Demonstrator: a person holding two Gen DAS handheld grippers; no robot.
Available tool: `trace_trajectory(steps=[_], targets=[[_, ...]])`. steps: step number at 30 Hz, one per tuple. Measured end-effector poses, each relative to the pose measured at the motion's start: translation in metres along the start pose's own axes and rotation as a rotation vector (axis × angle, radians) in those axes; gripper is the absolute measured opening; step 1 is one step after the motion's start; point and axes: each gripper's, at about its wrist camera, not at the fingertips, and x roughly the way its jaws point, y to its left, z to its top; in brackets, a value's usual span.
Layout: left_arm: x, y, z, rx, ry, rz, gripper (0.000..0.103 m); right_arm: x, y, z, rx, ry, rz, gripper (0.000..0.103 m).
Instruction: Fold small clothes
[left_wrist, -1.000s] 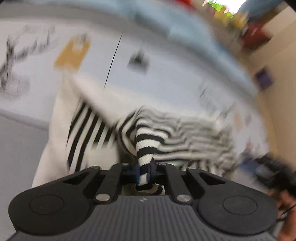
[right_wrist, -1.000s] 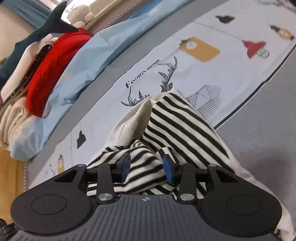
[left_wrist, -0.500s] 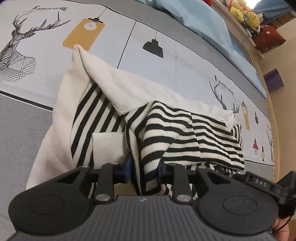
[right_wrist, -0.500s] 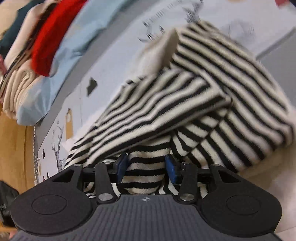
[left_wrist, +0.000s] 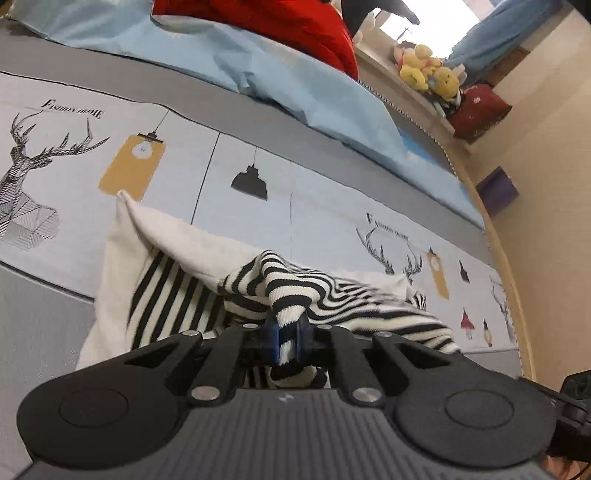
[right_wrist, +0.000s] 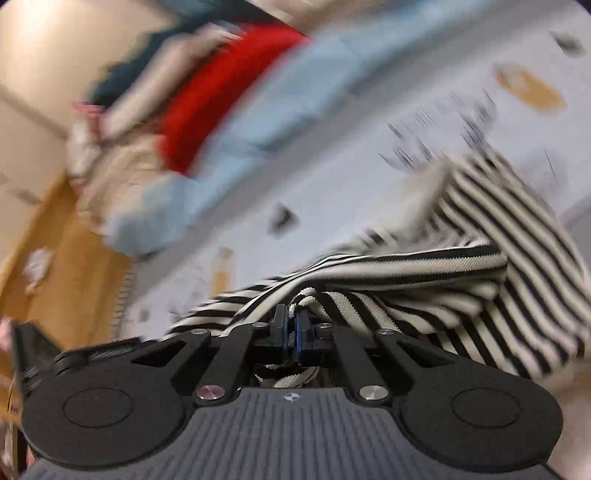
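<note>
Both grippers have closed since half a second ago, when their fingers stood apart around the cloth. Now the left gripper (left_wrist: 287, 341) has its blue-padded fingers (left_wrist: 273, 341) clenched on a bunched fold of the striped garment (left_wrist: 332, 295), and the right gripper (right_wrist: 291, 332) has its fingers (right_wrist: 282, 330) pinched tight on another thin fold of the same garment, so that only a sliver of cloth shows between them.

That garment, black-and-cream striped with a plain cream lining turned out along one side, lies rumpled on the bed (left_wrist: 314, 206), over a pale sheet printed with deer heads, lamps and lettering. From the left wrist view a cream corner reaches up to touch the mustard lamp print (left_wrist: 131, 166). Beyond the sheet lie a light blue pillow (left_wrist: 295, 81) and a red cushion (left_wrist: 288, 22); yellow plush toys (left_wrist: 428, 70) sit on a ledge farther back.

Heavy blur smears the right wrist view, though the striped folds near the fingers stay sharp.
</note>
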Motion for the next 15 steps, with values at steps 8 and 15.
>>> trace_trajectory(steps=[8,15], targets=[[0.03,0.018,-0.026,0.031,0.234,0.19,0.042,0.026,-0.05,-0.056,-0.05,0.45,-0.274,0.009],[-0.003,-0.023,-0.018,0.19,-0.022,0.118,0.041,-0.014,-0.014,-0.012,-0.188,0.186,-0.166,0.018]])
